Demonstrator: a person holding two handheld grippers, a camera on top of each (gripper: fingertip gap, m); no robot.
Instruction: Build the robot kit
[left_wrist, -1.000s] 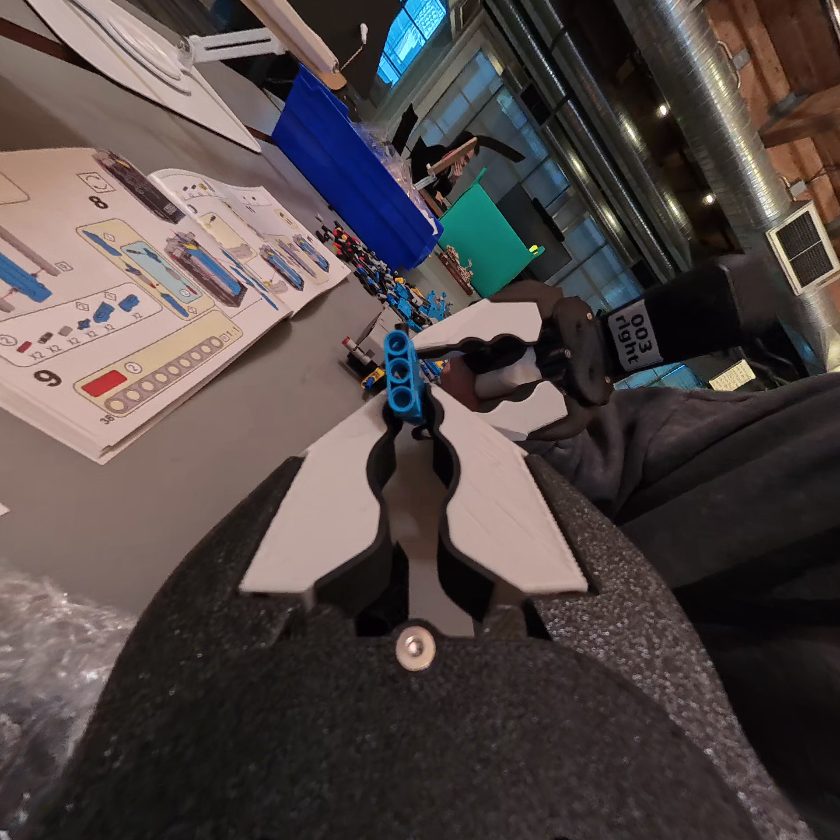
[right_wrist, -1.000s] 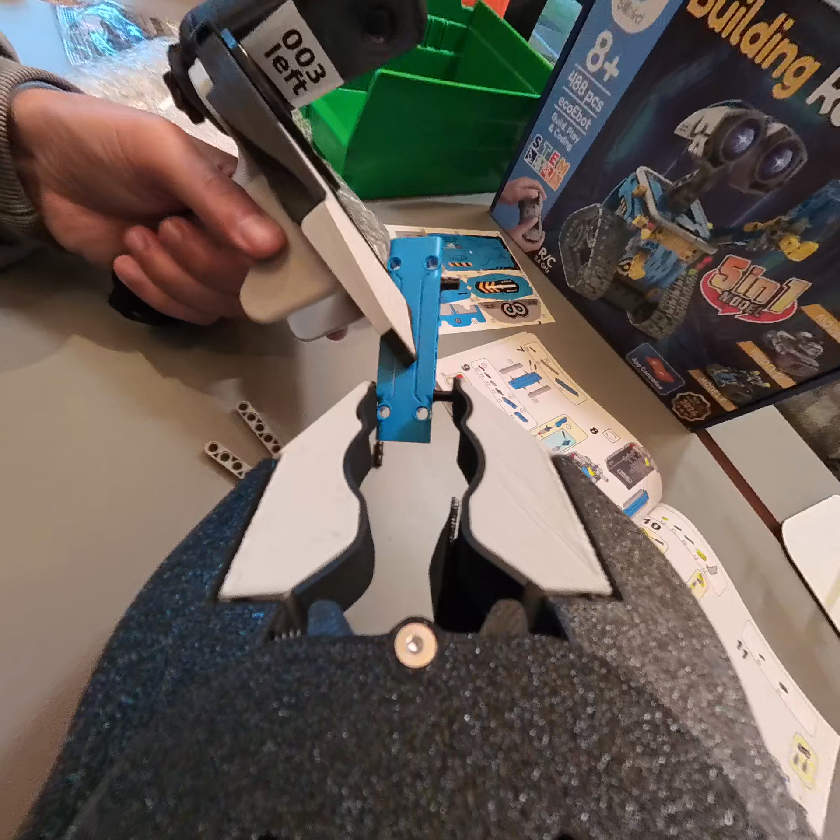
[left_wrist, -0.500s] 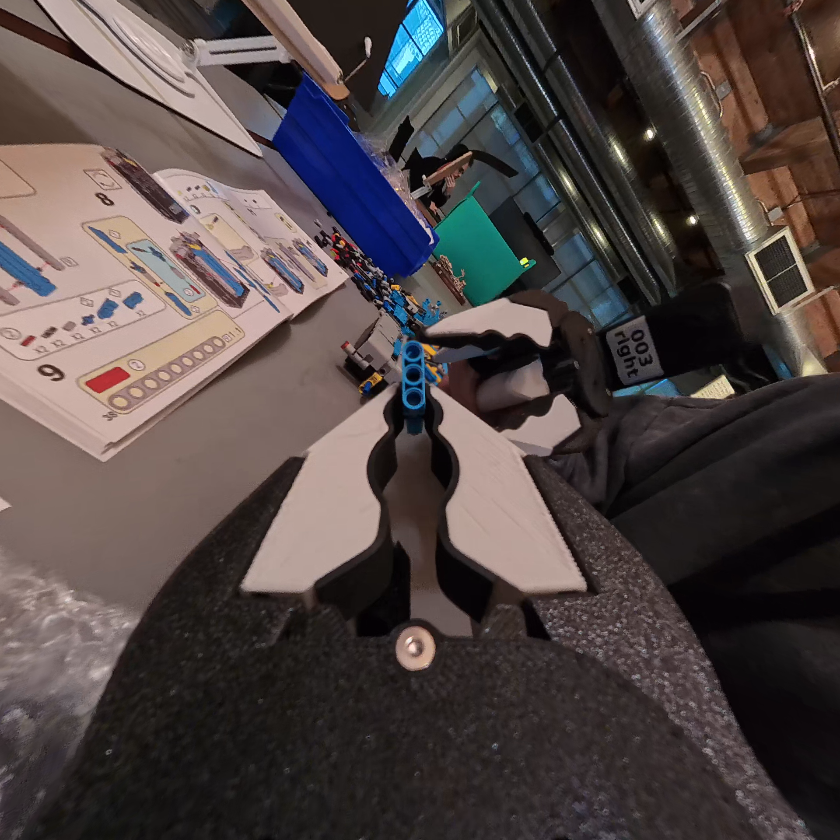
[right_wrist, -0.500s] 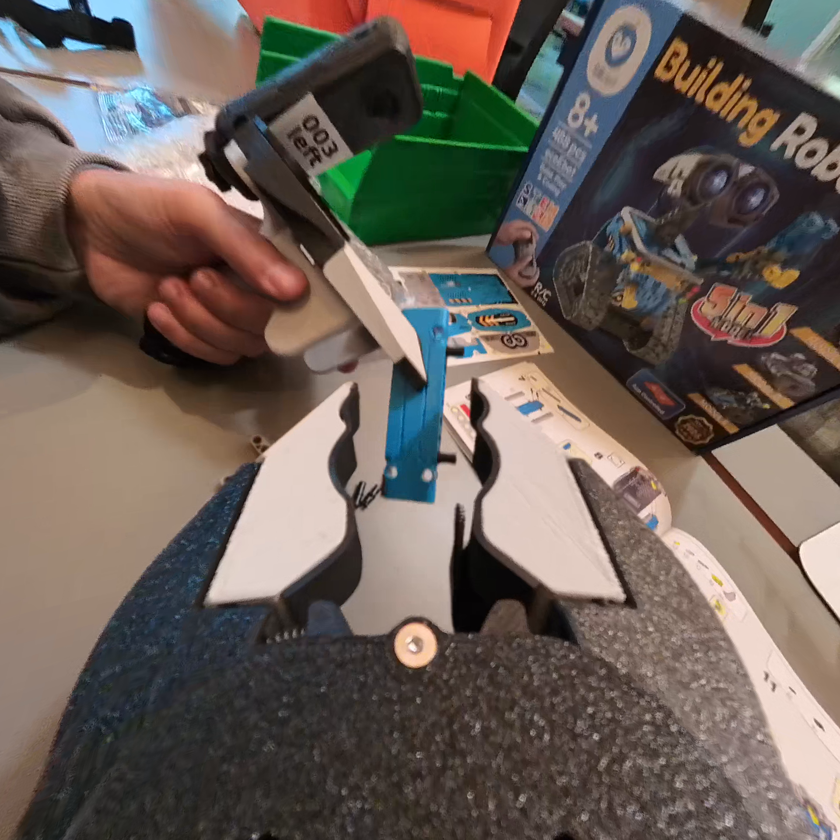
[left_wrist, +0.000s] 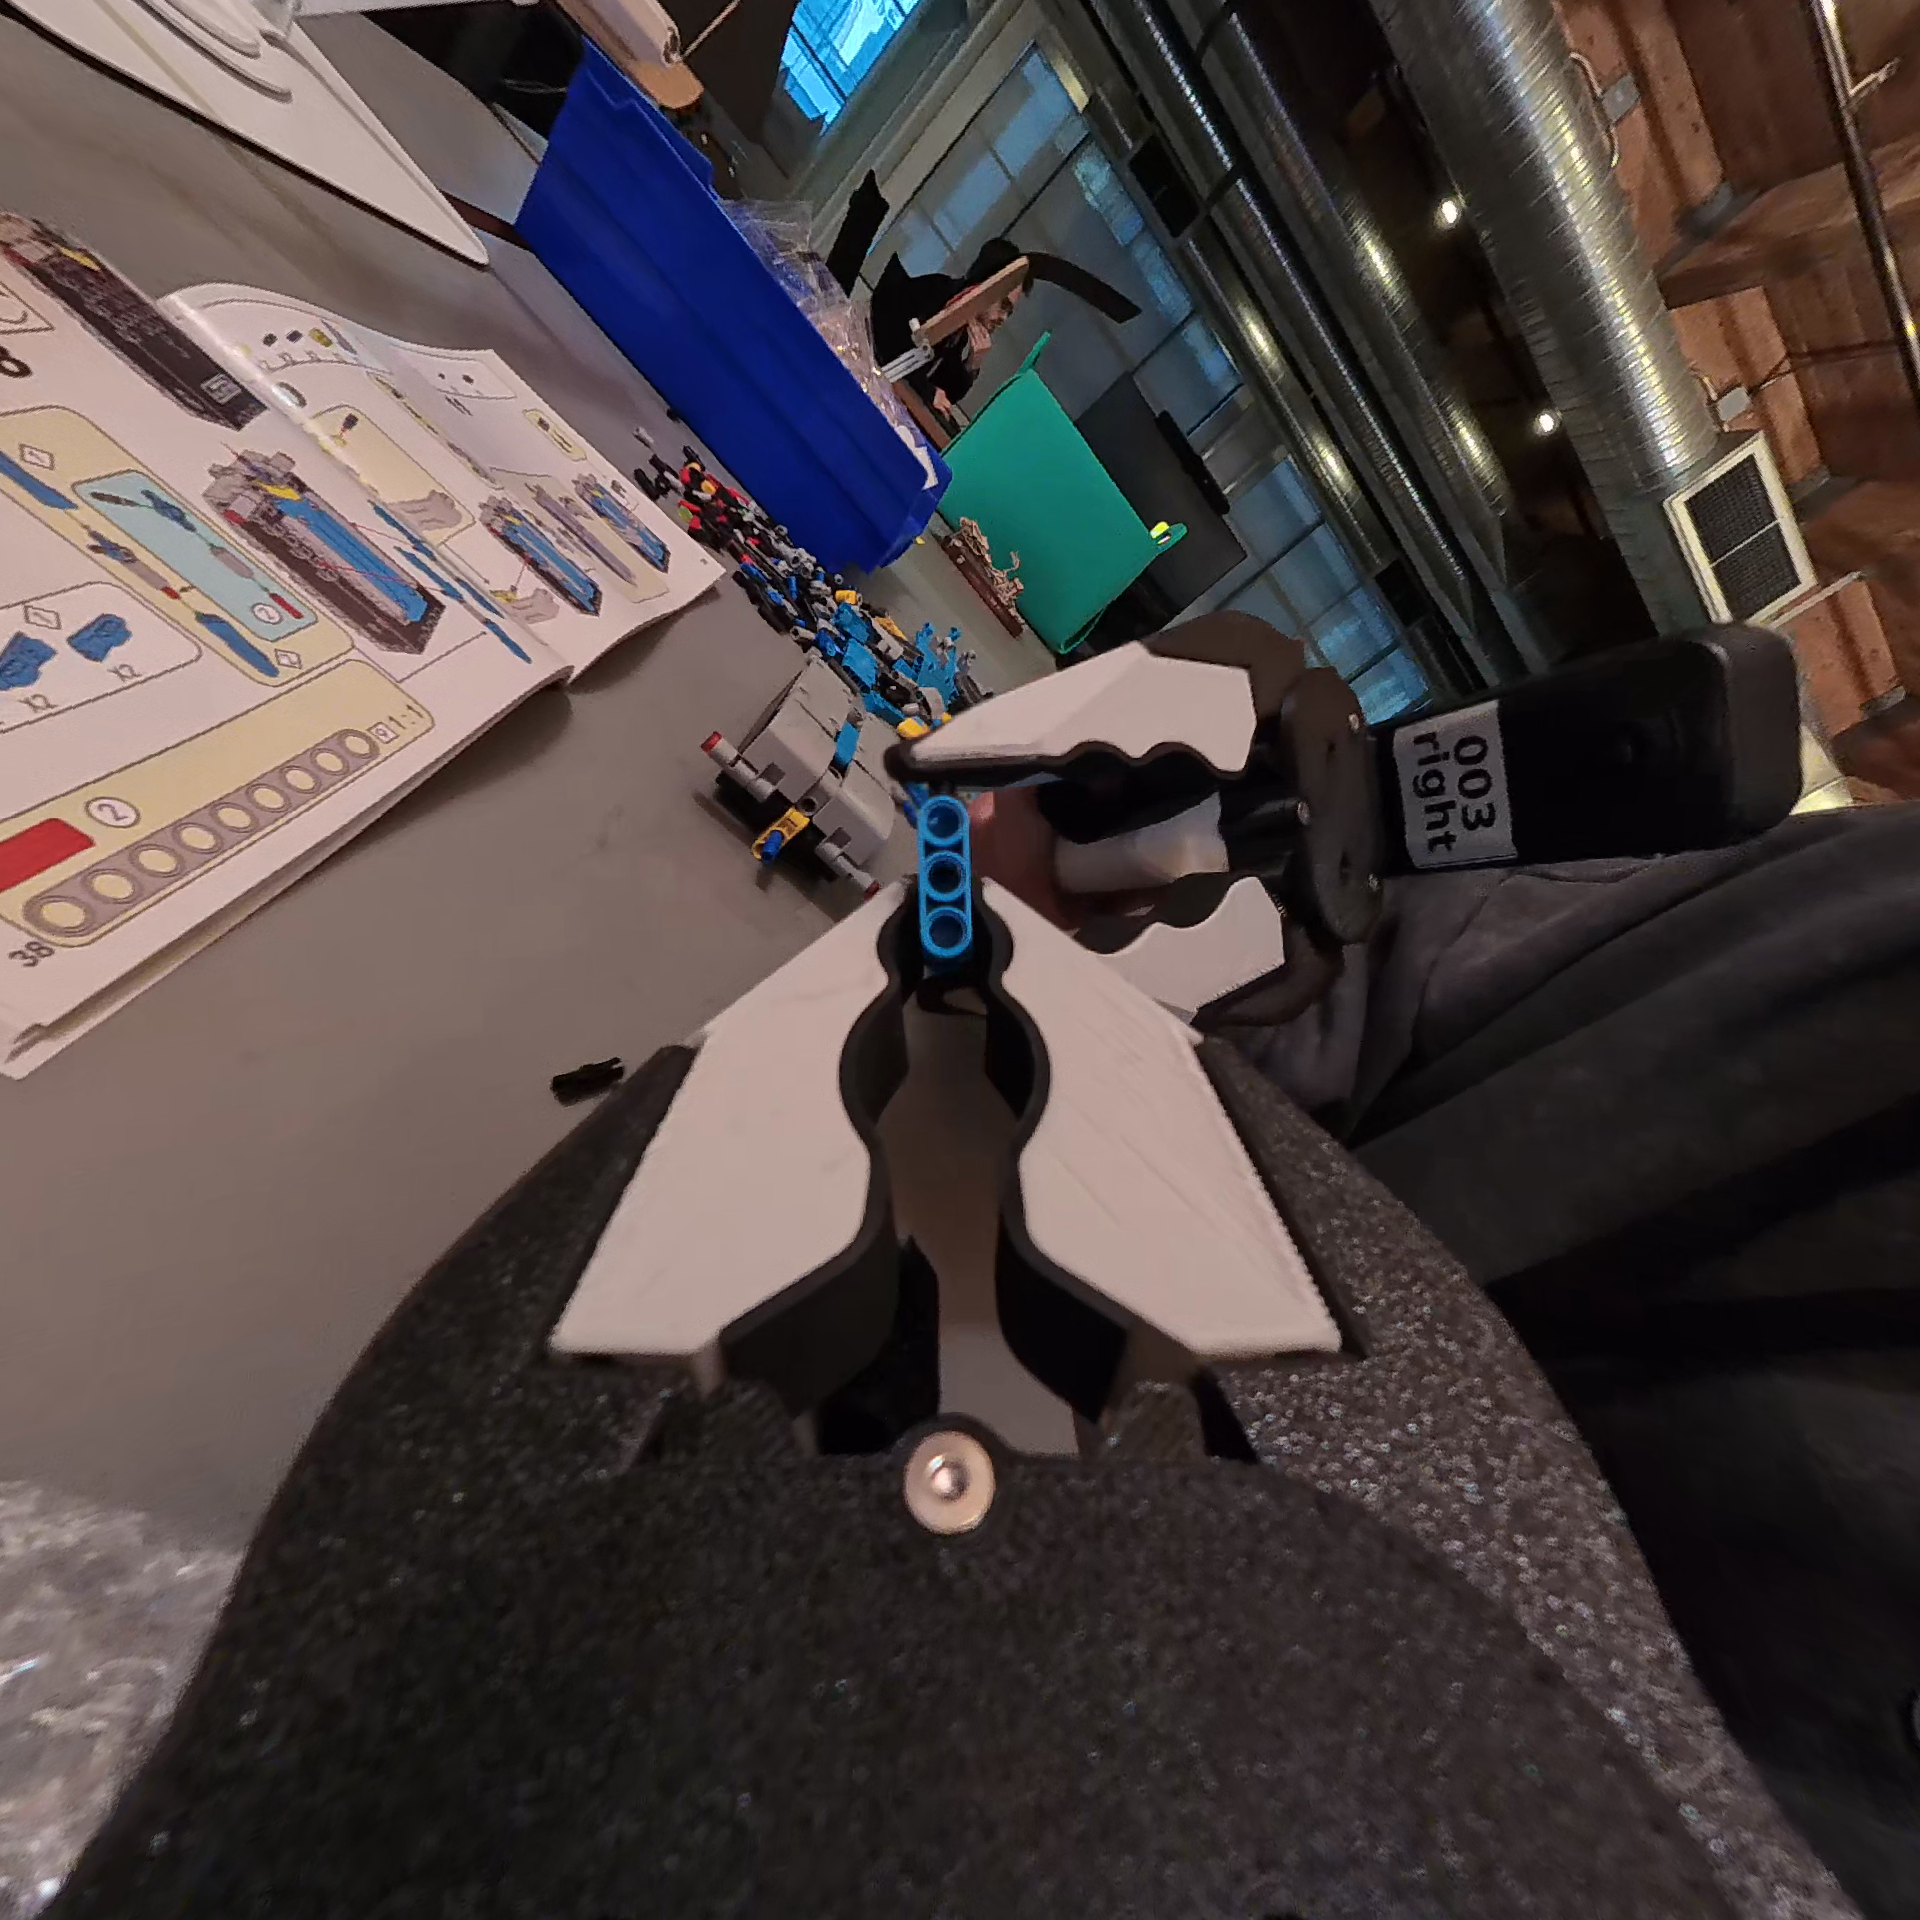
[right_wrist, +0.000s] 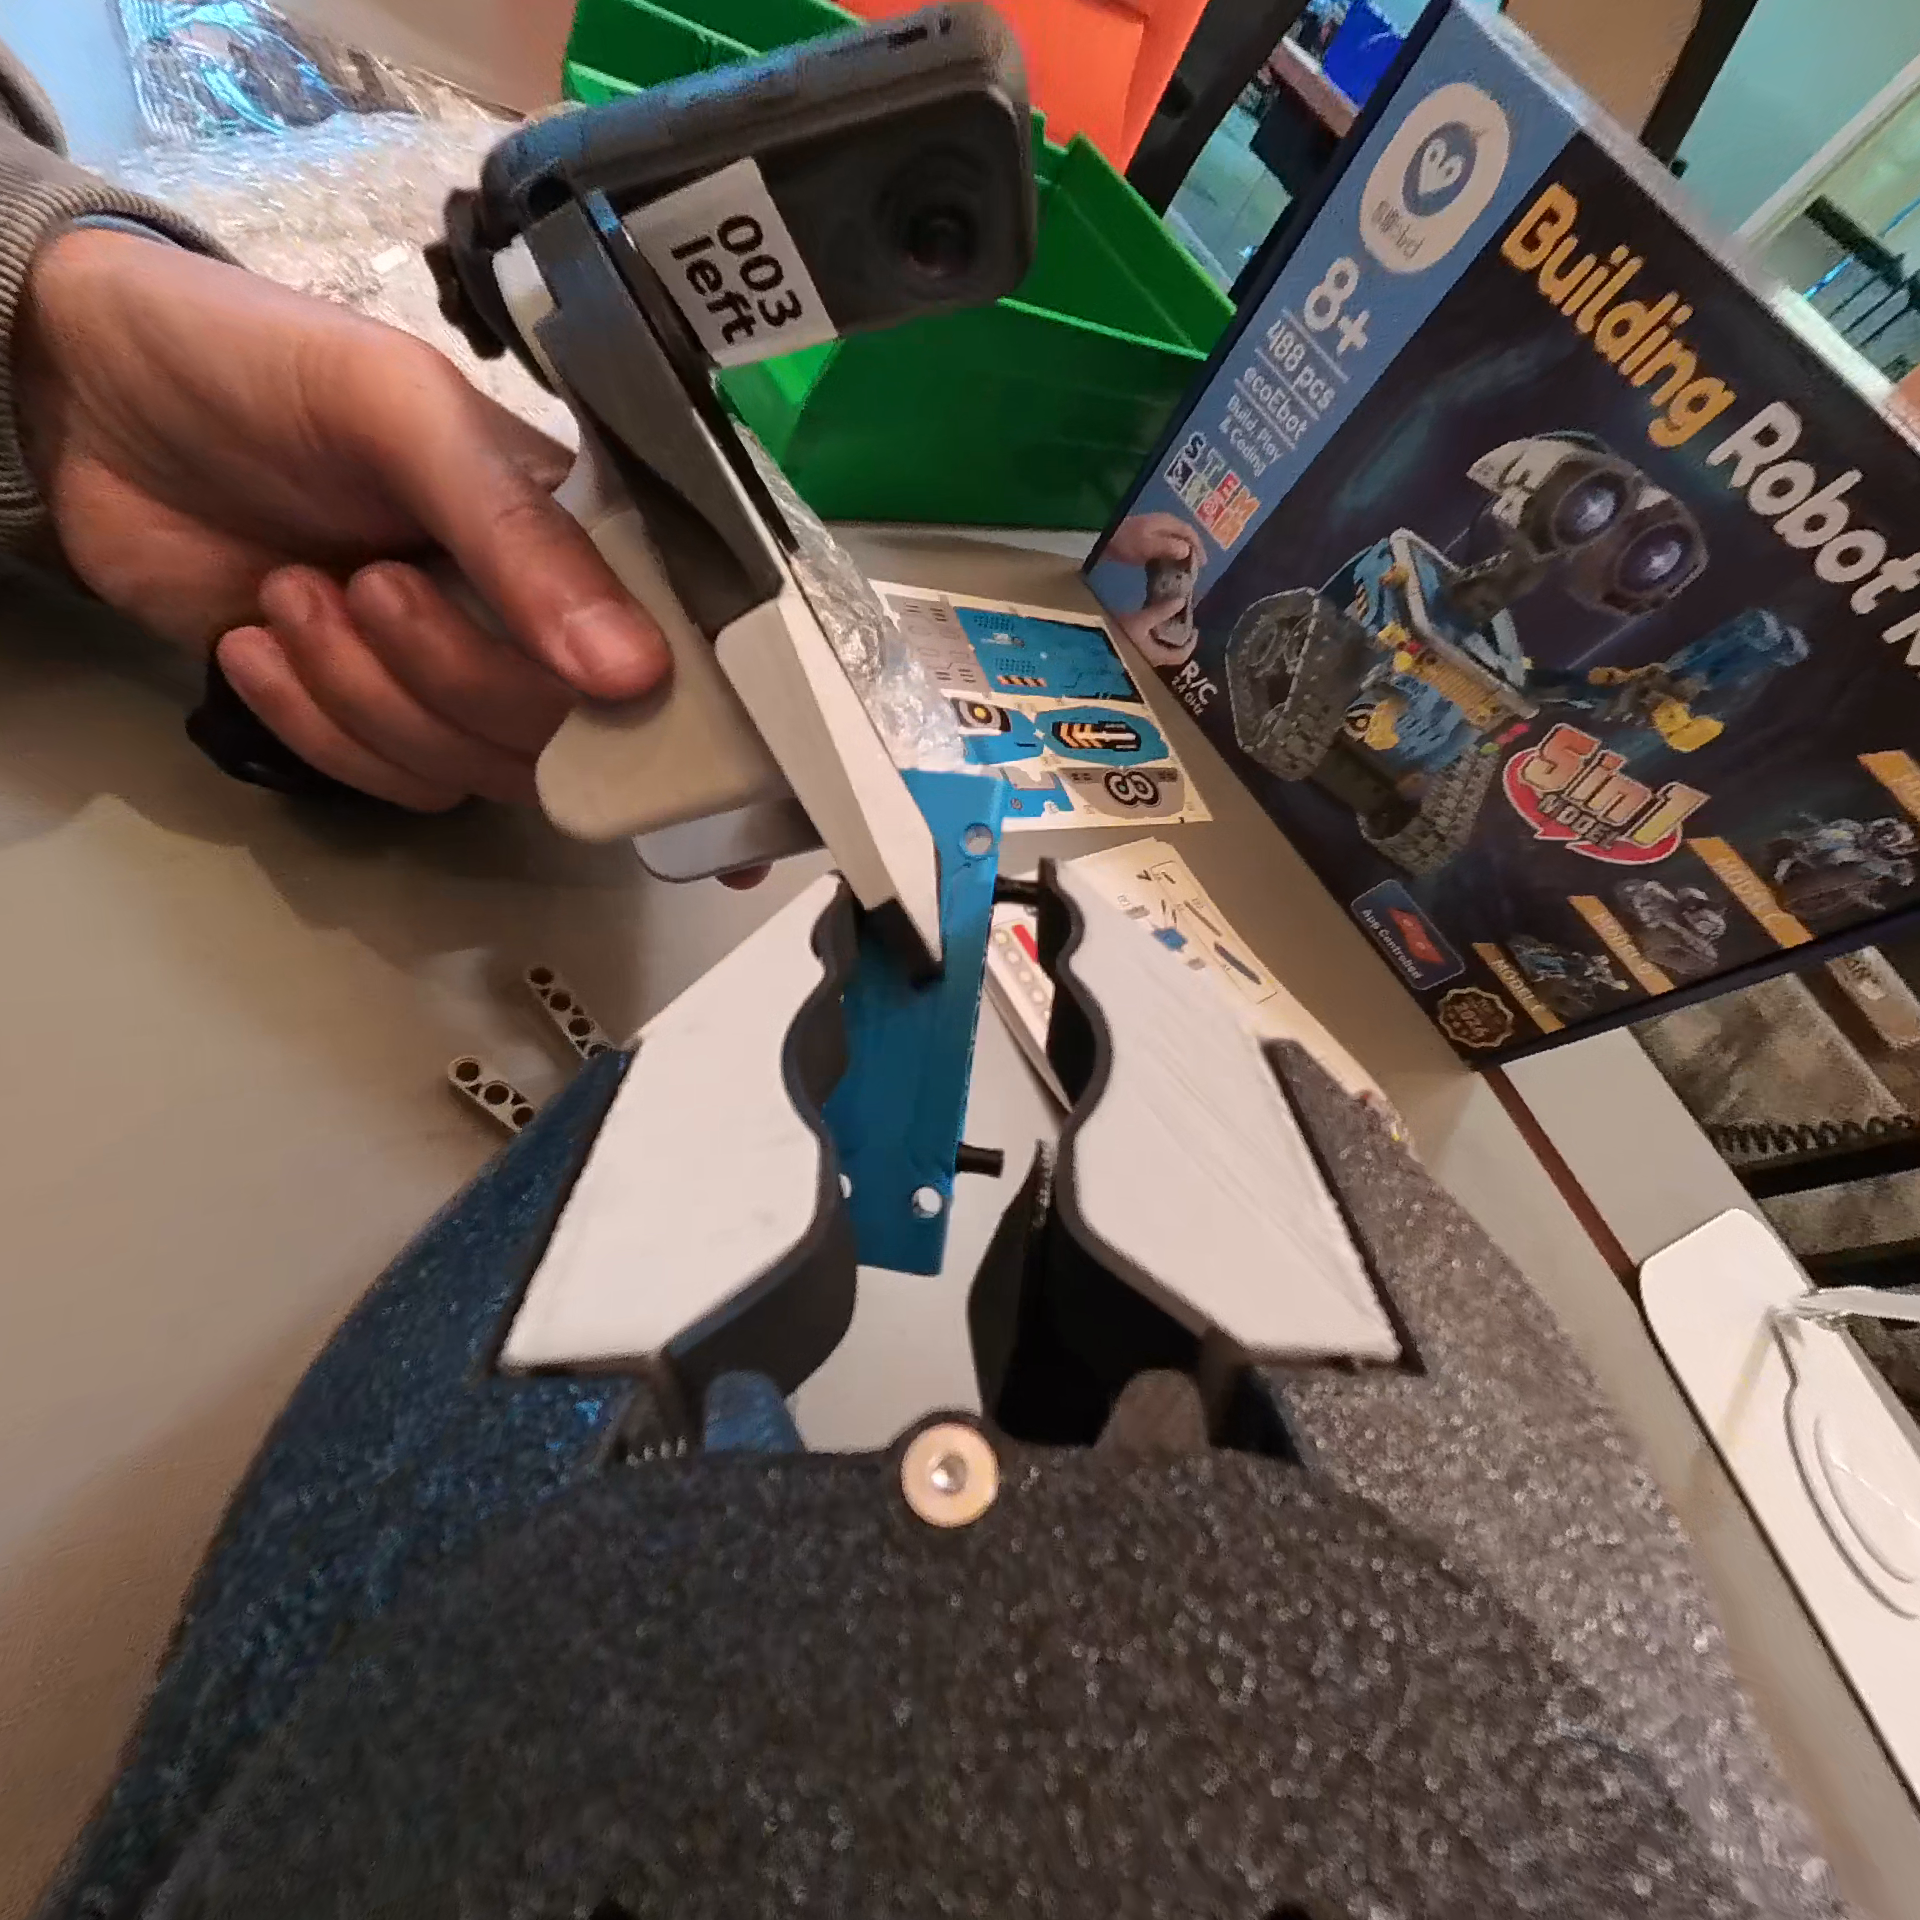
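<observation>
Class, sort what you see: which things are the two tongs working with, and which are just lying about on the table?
In hand: left tongs, shut on the blue piece; right tongs, open, the piece between their fingers.

Lying about: instruction booklet, sticker sheet, grey beams, kit box, green bin, black pin.

We look along each gripper's fingers, low over the desk (left_wrist: 312, 1143) and close, facing one another; both views share the blue beam (left_wrist: 943, 883) (right_wrist: 914, 1070).
</observation>
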